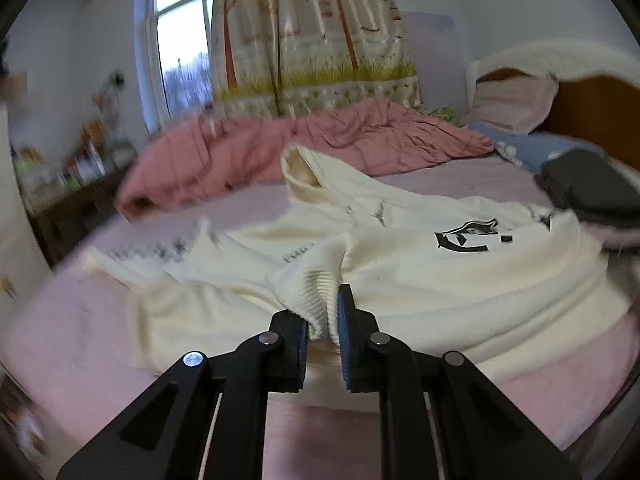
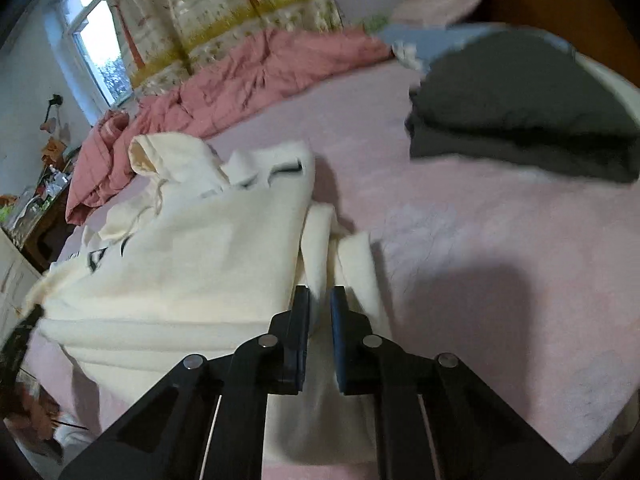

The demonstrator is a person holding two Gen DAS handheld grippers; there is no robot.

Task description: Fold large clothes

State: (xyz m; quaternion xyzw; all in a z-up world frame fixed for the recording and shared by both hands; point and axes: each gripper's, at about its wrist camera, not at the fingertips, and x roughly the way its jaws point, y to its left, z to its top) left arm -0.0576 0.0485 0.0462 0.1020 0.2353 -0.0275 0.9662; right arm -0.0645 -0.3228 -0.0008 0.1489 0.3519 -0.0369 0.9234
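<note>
A cream hoodie (image 1: pixel 420 264) with black print lies spread on the pink bed sheet (image 1: pixel 80 332), its hood toward the far side. My left gripper (image 1: pixel 323 320) is shut on the hoodie's ribbed cuff (image 1: pixel 308 284), which bunches up between the black pads. In the right wrist view the same cream hoodie (image 2: pixel 200 264) lies to the left, hood (image 2: pixel 168 156) at the back. My right gripper (image 2: pixel 320 300) is shut on a folded edge of the hoodie's fabric (image 2: pixel 320 248), which runs between the pads and down under the fingers.
A rumpled pink quilt (image 1: pixel 304 148) lies along the bed's far side below a patterned curtain (image 1: pixel 312 32). A folded dark grey garment (image 2: pixel 520 112) sits at the right, by a blue pillow (image 1: pixel 532 144) and wooden headboard (image 1: pixel 592 116). A cluttered side table (image 1: pixel 68 184) stands left.
</note>
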